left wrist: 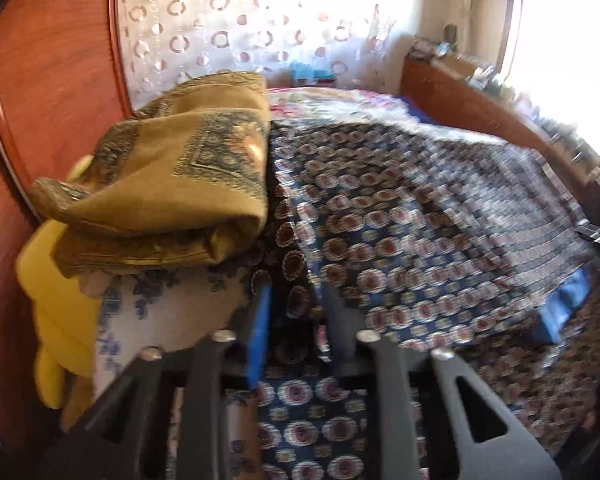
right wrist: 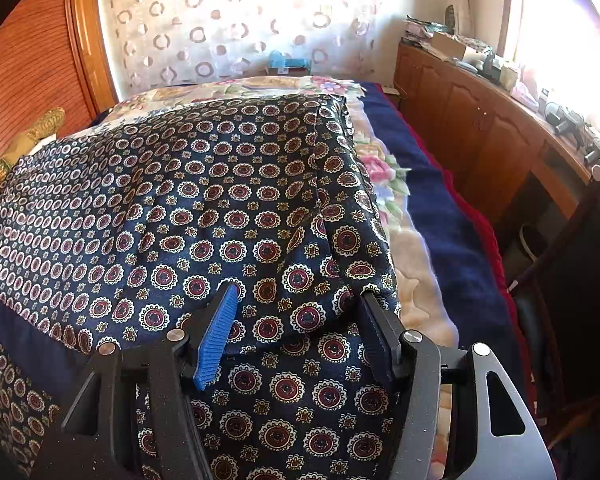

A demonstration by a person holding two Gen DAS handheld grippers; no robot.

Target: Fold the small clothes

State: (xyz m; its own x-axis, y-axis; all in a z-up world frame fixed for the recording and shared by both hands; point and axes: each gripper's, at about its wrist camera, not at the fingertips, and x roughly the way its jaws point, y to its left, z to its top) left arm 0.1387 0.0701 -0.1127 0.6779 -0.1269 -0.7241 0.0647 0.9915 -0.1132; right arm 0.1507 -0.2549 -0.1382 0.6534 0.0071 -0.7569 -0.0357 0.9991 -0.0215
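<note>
A navy cloth with red and white medallions (left wrist: 420, 208) lies spread over the bed and fills most of the blurred left wrist view. My left gripper (left wrist: 296, 304) is shut on a bunched fold of it near the cloth's left edge. In the right wrist view the same cloth (right wrist: 220, 184) lies smooth, with a folded edge on the right. My right gripper (right wrist: 298, 296) stands open over its near right corner. Cloth passes between its fingers, and the blue ribbed pad (right wrist: 216, 336) shows bare.
A folded mustard patterned cloth (left wrist: 172, 168) sits left of the navy one, over a yellow garment (left wrist: 56, 312) and a white cloth with blue flowers (left wrist: 160, 304). A floral blanket (right wrist: 416, 264) covers the bed. A wooden cabinet (right wrist: 480, 128) runs along the right; a wardrobe (left wrist: 52, 60) stands left.
</note>
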